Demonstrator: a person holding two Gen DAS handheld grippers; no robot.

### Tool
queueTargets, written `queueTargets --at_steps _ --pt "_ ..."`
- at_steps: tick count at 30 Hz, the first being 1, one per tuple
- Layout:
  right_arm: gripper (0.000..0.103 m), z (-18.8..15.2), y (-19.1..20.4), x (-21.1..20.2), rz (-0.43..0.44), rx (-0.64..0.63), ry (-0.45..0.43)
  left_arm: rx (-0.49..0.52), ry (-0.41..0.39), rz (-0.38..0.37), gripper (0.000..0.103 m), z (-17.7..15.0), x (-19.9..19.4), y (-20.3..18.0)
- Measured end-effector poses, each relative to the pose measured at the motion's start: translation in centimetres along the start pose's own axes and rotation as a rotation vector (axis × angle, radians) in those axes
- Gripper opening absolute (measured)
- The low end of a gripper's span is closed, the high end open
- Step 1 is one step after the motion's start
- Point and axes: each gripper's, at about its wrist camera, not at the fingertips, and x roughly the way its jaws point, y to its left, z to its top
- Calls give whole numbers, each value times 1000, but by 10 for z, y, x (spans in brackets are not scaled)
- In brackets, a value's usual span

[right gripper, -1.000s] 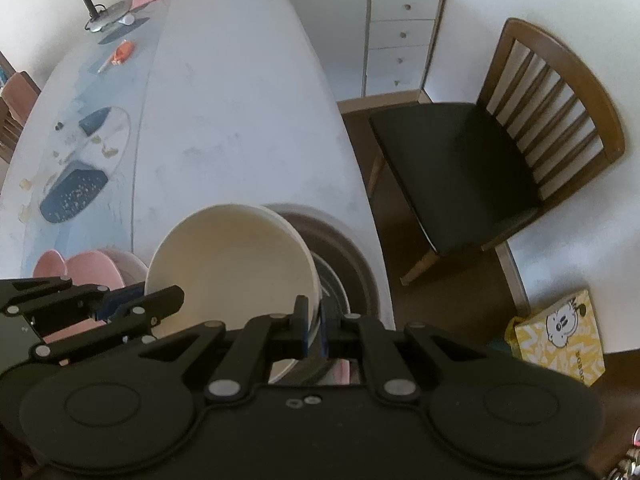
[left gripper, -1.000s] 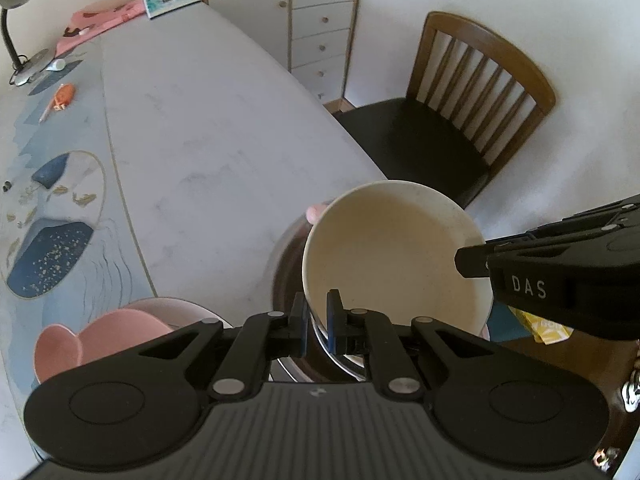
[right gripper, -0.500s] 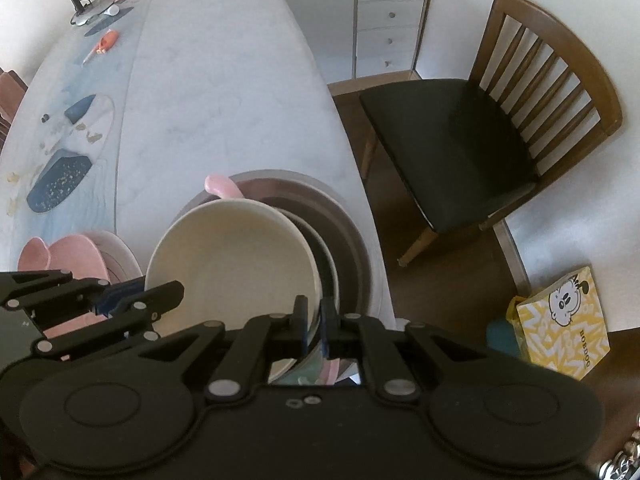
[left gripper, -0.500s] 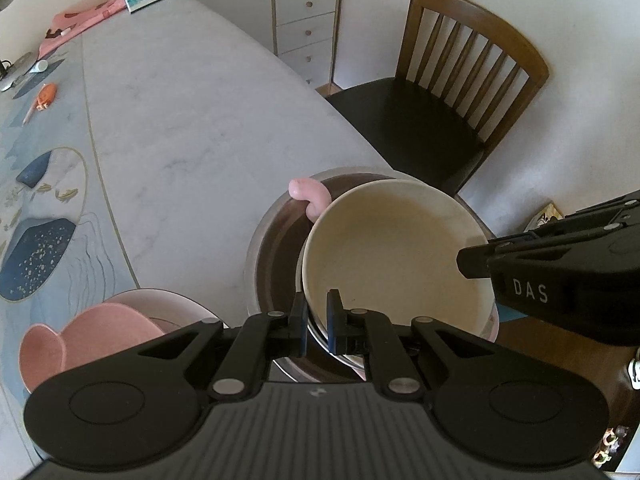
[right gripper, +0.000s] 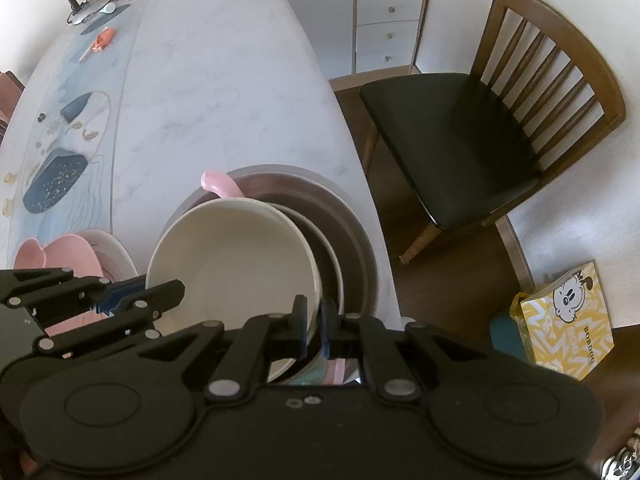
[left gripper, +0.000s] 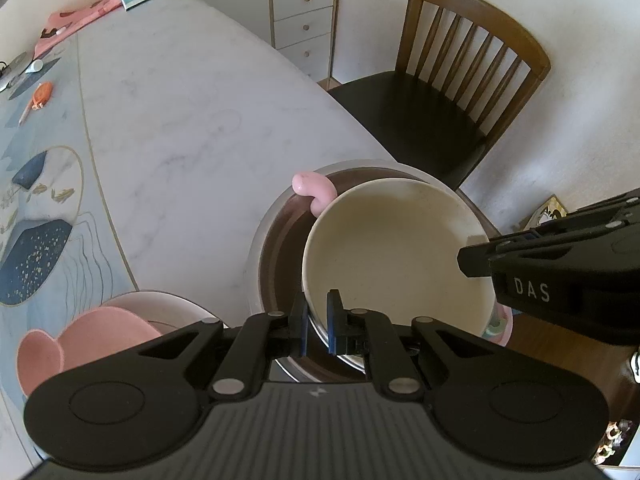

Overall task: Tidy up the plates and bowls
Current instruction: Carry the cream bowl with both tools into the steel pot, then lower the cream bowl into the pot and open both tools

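Both grippers, left (left gripper: 316, 322) and right (right gripper: 314, 326), pinched shut on opposite rims of cream bowl (left gripper: 396, 256), held over the stack inside brown plate (left gripper: 272, 256). Risks: uneven release tipping bowl onto pink handle (left gripper: 314, 190); stack near table (left gripper: 192, 120) edge.

A marble tabletop (left gripper: 168, 92) in a white-walled dining room

A slat-backed wooden chair (right gripper: 500, 112) with a dark seat stands just beside the tabletop on a brown wood floor (right gripper: 452, 280). A pale chest of drawers (left gripper: 300, 12) sits against the far wall (left gripper: 580, 20). A gooseneck desk lamp (right gripper: 72, 0) rests at the tabletop's far end.
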Motion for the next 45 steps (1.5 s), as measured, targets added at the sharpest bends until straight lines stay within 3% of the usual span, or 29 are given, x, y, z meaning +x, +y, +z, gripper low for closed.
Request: queueTargets --at_steps 8,20,40,43,45 --pt "8 1 -1 1 5 15 6 4 4 -10 9 1 0 2" --pt "21 4 -1 -10 34 20 -17 18 -11 -32 9 -2 -10 6" --pt "33 5 3 -47 81 -48 -92 -27 -96 -49 11 -2 -52 26" --pt "35 8 2 -47 83 -59 -94 -50 -110 -47 25 1 -56 31" --pt "37 11 2 -47 88 -66 -94 -57 -122 -41 46 4 -57 33"
